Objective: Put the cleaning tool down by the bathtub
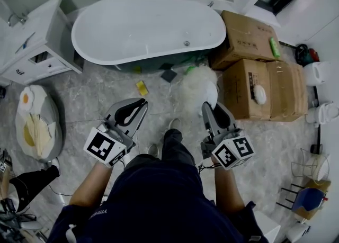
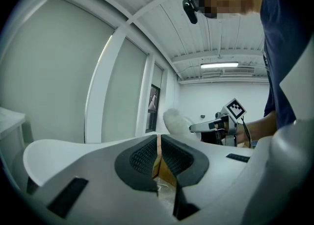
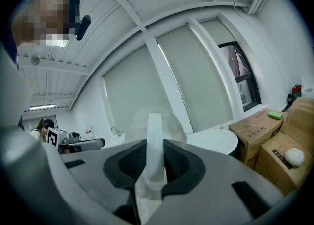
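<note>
Near the right end of the white bathtub (image 1: 148, 30), the cleaning tool (image 1: 195, 86) is held in the right gripper (image 1: 207, 105). Its fluffy white head shows in the head view between the tub's foot and the stacked cardboard boxes (image 1: 249, 41). In the right gripper view the jaws are clamped on the tool's flat white handle (image 3: 154, 143), which stands upright between the dark pads with the fluffy head beyond it. The left gripper (image 1: 141, 104) is level with it over the grey floor (image 1: 95, 93). Its jaws are pressed almost together with nothing between them. A small yellow object (image 1: 141, 87) lies on the floor below the tub.
</note>
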A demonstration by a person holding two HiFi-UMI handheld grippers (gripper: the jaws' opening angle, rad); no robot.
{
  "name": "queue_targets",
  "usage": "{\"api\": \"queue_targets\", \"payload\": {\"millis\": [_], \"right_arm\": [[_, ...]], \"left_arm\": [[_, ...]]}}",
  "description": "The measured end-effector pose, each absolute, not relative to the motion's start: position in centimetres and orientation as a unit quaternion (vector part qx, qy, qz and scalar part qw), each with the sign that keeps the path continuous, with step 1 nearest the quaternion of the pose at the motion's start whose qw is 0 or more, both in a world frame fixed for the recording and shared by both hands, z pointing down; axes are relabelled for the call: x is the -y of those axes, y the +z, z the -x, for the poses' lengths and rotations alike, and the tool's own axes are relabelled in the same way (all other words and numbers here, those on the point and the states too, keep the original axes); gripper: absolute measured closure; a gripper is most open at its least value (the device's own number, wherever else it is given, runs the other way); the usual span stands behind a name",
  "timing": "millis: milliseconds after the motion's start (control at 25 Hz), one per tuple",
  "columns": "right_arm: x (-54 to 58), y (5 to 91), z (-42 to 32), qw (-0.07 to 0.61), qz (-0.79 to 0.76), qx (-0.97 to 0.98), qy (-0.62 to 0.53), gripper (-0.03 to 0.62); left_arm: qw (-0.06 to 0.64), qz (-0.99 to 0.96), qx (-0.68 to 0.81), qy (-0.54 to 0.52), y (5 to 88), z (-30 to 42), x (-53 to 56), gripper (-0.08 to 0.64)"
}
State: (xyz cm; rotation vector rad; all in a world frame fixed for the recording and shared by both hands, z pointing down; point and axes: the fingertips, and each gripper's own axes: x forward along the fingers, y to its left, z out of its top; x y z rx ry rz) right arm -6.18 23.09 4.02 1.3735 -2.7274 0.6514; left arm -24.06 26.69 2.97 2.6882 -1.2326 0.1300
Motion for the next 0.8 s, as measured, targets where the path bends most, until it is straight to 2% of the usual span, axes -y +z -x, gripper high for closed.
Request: {"api": "queue_targets", "payload": {"millis": [800], "right_arm": [[-6.2,8.2,0.2,0.026,-0.396,0.885,0.244,0.505]], "left_arm": [[0.109,-0.878,0.459,0.078,5.8,18.0,-11.3,0.512]]}}
